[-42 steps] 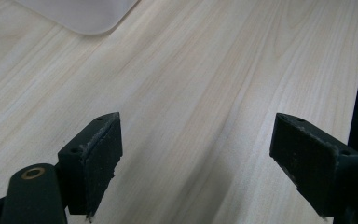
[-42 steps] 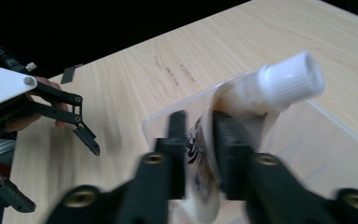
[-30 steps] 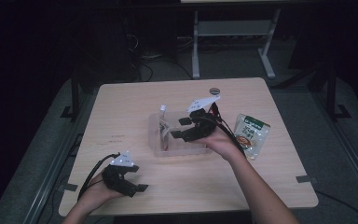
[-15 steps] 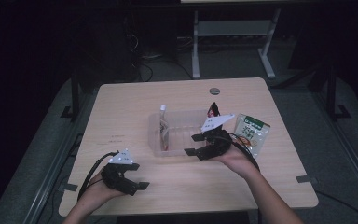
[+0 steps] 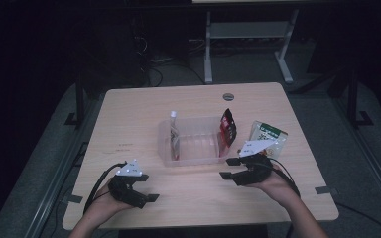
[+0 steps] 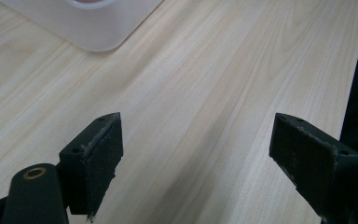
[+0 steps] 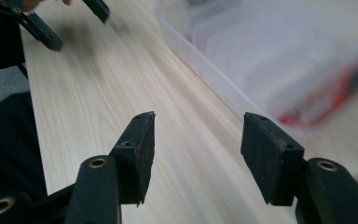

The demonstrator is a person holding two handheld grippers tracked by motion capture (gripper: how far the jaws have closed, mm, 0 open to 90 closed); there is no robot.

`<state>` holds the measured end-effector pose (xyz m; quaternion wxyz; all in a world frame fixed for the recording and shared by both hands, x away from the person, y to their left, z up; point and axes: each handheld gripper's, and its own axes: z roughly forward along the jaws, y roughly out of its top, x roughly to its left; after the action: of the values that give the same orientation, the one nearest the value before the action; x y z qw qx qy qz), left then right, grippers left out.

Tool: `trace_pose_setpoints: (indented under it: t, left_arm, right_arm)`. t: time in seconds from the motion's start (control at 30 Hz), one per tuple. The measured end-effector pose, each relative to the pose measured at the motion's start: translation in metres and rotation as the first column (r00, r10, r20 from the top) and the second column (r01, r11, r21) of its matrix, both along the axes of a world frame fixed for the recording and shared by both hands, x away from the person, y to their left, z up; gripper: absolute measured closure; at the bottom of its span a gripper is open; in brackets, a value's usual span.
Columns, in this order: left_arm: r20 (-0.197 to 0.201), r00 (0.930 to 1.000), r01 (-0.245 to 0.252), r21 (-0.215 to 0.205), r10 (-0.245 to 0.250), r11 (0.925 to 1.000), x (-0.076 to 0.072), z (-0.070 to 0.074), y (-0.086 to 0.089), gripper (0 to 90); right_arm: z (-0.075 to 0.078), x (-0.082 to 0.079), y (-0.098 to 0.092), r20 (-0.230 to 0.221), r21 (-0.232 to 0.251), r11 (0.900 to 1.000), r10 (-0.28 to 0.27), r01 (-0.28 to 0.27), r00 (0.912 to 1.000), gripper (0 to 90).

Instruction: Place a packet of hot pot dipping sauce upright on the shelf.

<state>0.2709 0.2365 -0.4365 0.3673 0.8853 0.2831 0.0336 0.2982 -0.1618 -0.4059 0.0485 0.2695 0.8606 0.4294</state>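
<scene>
you are resting your right gripper (image 5: 230, 167) near the clear bin (image 5: 194, 157), jaws just narrowing, parted on nothing. the red packet (image 5: 227, 127) and tube (image 5: 174, 134) are sitting inside; the green packet (image 5: 267, 139) is waiting beside it. left gripper (image 5: 149, 191) is gaping, empty.

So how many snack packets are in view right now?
3: a white packet at the clear plastic bin's left end, a red-black one at its right end, a green one on the table beside it.

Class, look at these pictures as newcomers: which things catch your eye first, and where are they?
A clear plastic bin sits mid-table, a red-and-black packet upright at its right end. A green snack packet lies right of it. Nearer, the right gripper and left gripper rest empty, open.
</scene>
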Motion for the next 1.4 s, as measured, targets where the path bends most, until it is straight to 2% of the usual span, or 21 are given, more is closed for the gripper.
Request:
trace_pose_setpoints:
  t: [0.07,0.1,0.17,0.27,0.33,0.37,0.4,0.47,0.5,0.53,0.57,0.67,0.73,0.77,0.9,0.97,1.07,1.17,1.27,1.33,1.4]
  left_arm:
    - [0.013,0.9999,0.010,0.006,-0.010,0.9999,0.000,-0.001,0.000,16.9]
    - [0.014,0.9998,0.015,0.010,-0.015,0.9998,0.000,0.000,0.000,16.9]
    - [0.013,0.9997,0.020,0.013,-0.020,0.9997,-0.002,-0.001,-0.001,16.9]
    - [0.016,0.9997,0.019,0.009,-0.019,0.9998,-0.002,-0.001,0.000,16.9]
    - [0.024,0.9994,0.026,0.012,-0.026,0.9996,-0.001,-0.001,0.001,16.9]
    - [0.024,0.9994,0.026,0.012,-0.026,0.9996,-0.001,-0.001,0.001,16.9]
    - [0.019,0.9997,0.017,0.000,-0.017,0.9999,-0.002,-0.001,0.001,16.9]
    - [0.018,0.9997,0.014,-0.006,-0.014,0.9999,-0.001,-0.002,0.002,16.9]
    - [0.016,0.9998,0.012,-0.007,-0.012,0.9999,-0.001,-0.002,0.002,16.9]
    - [0.014,0.9998,0.011,-0.012,-0.010,0.9999,-0.001,-0.003,0.002,16.9]
    - [0.014,0.9998,0.011,-0.012,-0.010,0.9999,-0.001,-0.003,0.002,16.9]
    - [0.014,0.9998,0.015,-0.009,-0.015,0.9999,0.000,-0.002,0.003,16.9]
    - [0.019,0.9997,0.014,-0.012,-0.013,0.9998,0.000,-0.003,0.003,16.9]
    - [0.019,0.9997,0.013,-0.011,-0.013,0.9999,0.000,-0.003,0.003,16.9]
    - [0.023,0.9997,0.001,-0.016,-0.001,0.9999,-0.001,-0.002,0.004,16.9]
    - [0.025,0.9997,-0.008,-0.020,0.008,0.9998,-0.001,-0.001,0.004,16.9]
    - [0.034,0.9994,-0.008,-0.022,0.009,0.9997,0.001,0.000,0.005,16.9]
    - [0.031,0.9995,-0.005,-0.016,0.005,0.9999,0.002,-0.002,0.005,16.9]
    - [0.024,0.9997,-0.001,-0.009,0.002,1.0000,0.001,-0.003,0.005,16.9]
    - [0.030,0.9995,0.006,-0.006,-0.006,1.0000,0.001,-0.003,0.005,17.0]
    - [0.018,0.9998,0.007,0.001,-0.007,1.0000,0.001,-0.005,0.004,17.0]
  right_arm:
    - [-0.003,-0.002,-0.010,-0.006,-0.005,1.000,-0.015,0.015,0.9999,44.2]
    - [-0.006,-0.003,-0.023,-0.019,-0.004,0.999,-0.047,0.047,0.9987,44.3]
    - [-0.007,-0.002,-0.030,-0.010,-0.007,0.998,-0.062,0.062,0.9980,44.4]
    - [-0.010,0.006,-0.047,-0.008,-0.005,0.994,-0.113,0.113,0.9935,45.0]
    - [-0.014,0.016,-0.063,-0.010,-0.010,0.985,-0.171,0.171,0.9852,48.3]
    - [-0.014,0.016,-0.063,-0.010,-0.010,0.985,-0.171,0.171,0.9852,48.3]
    - [-0.016,0.023,-0.072,-0.016,-0.006,0.978,-0.210,0.210,0.9776,55.1]
    - [-0.017,0.027,-0.077,-0.004,-0.007,0.974,-0.225,0.225,0.9743,58.1]
    - [-0.018,0.030,-0.081,-0.010,0.000,0.967,-0.254,0.254,0.9673,64.0]
    - [-0.020,0.039,-0.088,-0.009,0.007,0.957,-0.291,0.291,0.9568,74.7]
    - [-0.020,0.039,-0.088,-0.009,0.007,0.957,-0.291,0.291,0.9568,74.7]
    - [-0.023,0.052,-0.096,0.004,0.015,0.942,-0.336,0.336,0.9419,88.1]
    - [-0.027,0.064,-0.102,0.008,0.007,0.933,-0.360,0.360,0.9329,89.7]
    - [-0.027,0.064,-0.102,0.008,0.007,0.933,-0.360,0.360,0.9329,89.7]
    - [-0.038,0.081,-0.104,0.000,-0.014,0.920,-0.391,0.391,0.9205,89.7]
    - [-0.043,0.085,-0.103,-0.004,-0.046,0.913,-0.406,0.405,0.9140,89.7]
    - [-0.051,0.091,-0.102,-0.002,-0.094,0.909,-0.408,0.406,0.9132,89.7]
    - [-0.054,0.092,-0.101,-0.009,-0.108,0.907,-0.410,0.407,0.9120,89.8]
    - [-0.056,0.096,-0.101,-0.001,-0.139,0.909,-0.398,0.394,0.9176,89.8]
    - [-0.055,0.099,-0.098,0.013,-0.179,0.912,-0.373,0.370,0.9276,89.9]
    - [-0.055,0.100,-0.097,0.008,-0.200,0.910,-0.369,0.363,0.9295,89.9]
